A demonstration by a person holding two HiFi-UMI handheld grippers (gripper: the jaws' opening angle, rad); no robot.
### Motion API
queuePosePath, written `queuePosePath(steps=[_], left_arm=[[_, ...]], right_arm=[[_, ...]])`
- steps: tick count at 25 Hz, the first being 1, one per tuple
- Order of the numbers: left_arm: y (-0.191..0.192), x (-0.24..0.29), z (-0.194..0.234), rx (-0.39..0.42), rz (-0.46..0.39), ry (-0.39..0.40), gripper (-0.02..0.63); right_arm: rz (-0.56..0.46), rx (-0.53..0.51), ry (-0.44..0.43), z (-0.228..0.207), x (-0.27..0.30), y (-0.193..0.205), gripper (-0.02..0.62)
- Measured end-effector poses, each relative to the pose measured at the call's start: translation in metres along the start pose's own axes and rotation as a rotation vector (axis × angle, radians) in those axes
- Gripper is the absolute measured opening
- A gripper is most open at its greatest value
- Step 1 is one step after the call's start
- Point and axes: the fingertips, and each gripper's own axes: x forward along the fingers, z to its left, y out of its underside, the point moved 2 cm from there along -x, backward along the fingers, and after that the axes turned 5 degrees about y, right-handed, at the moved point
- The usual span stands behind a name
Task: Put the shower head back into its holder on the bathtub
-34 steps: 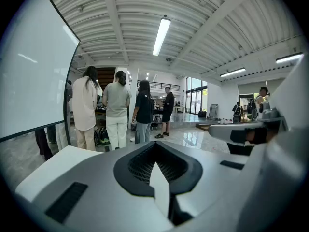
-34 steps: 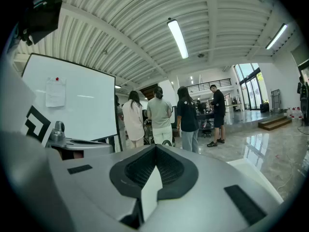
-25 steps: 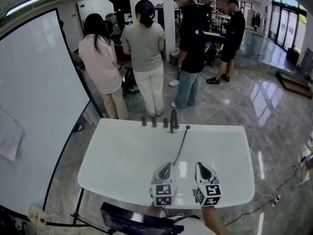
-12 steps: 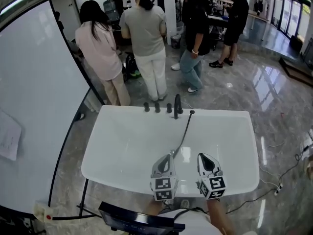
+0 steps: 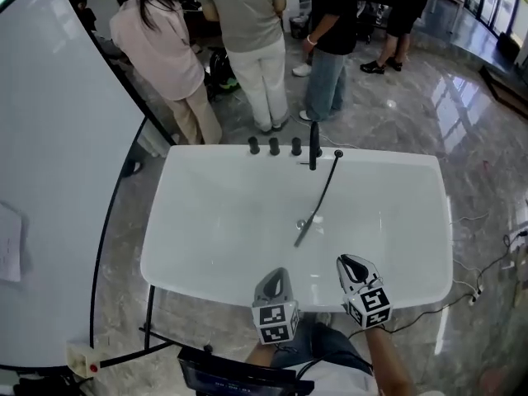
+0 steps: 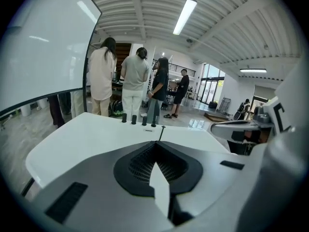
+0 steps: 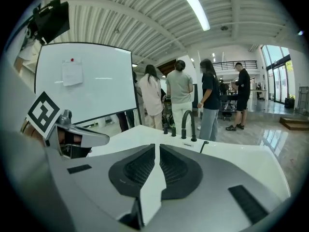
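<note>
Showing only in the head view, the slim dark shower head (image 5: 304, 231) lies at 12 o'clock of the left gripper (image 5: 279, 274) and right gripper (image 5: 347, 261), whose jaws are pressed together.

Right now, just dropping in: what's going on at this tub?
Two hand-held grippers sit at the near rim of the glossy white bathtub. The left gripper and the right gripper are both shut and hold nothing. The slim shower head lies on the tub floor, and its dark hose runs up to the far rim beside the tall black faucet. It has not been picked up yet. Several people stand beyond the tub.
</note>
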Motion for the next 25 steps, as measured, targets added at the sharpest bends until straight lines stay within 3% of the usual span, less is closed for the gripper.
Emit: queuePosePath(steps=[7, 11, 19, 25], left_arm=[[0.05, 0.001, 0.019, -0.069, 0.085, -0.03, 0.003], [0.069, 0.017, 0.016, -0.08, 0.106, -0.045, 0.003], [0.105, 0.104, 0.008, -0.095, 0.09, -0.051, 0.003], [0.138, 0.157, 0.022, -0.105, 0.104, -0.125, 0.003]], right_arm=[[0.144, -0.102, -0.092, 0.005, 0.034, 0.05, 0.077], [0.217, -0.177, -0.199, 0.0, 0.062, 0.078, 0.1], [0.32, -0.382, -0.413, -0.033, 0.14, 0.159, 0.124], [0.383, -0.547, -0.523, -0.057, 0.18, 0.213, 0.129]])
